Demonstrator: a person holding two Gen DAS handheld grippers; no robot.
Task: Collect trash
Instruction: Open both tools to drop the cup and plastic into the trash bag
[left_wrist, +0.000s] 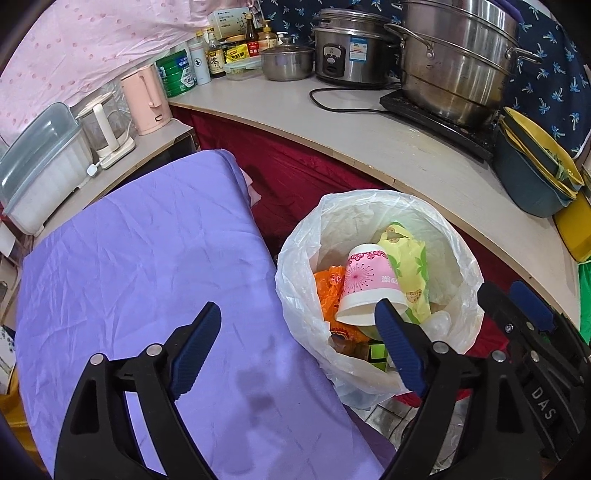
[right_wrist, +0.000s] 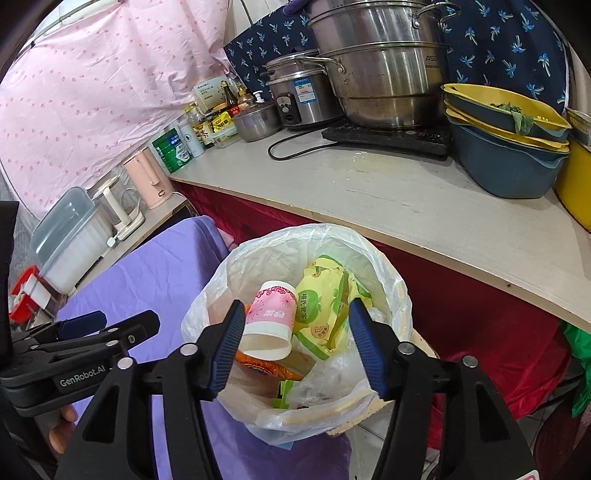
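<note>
Pink cup (right_wrist: 271, 319) lies dropped in the bin (right_wrist: 388, 280); both claws, right gripper (right_wrist: 295, 345) and left gripper (left_wrist: 295, 347), gape empty, so next fetch trash beyond nine o'clock.

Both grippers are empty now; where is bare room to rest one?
The purple cloth left of the trash bag is bare. The counter is free between the cord and its front edge. Its back is crowded with pots and bottles.
</note>
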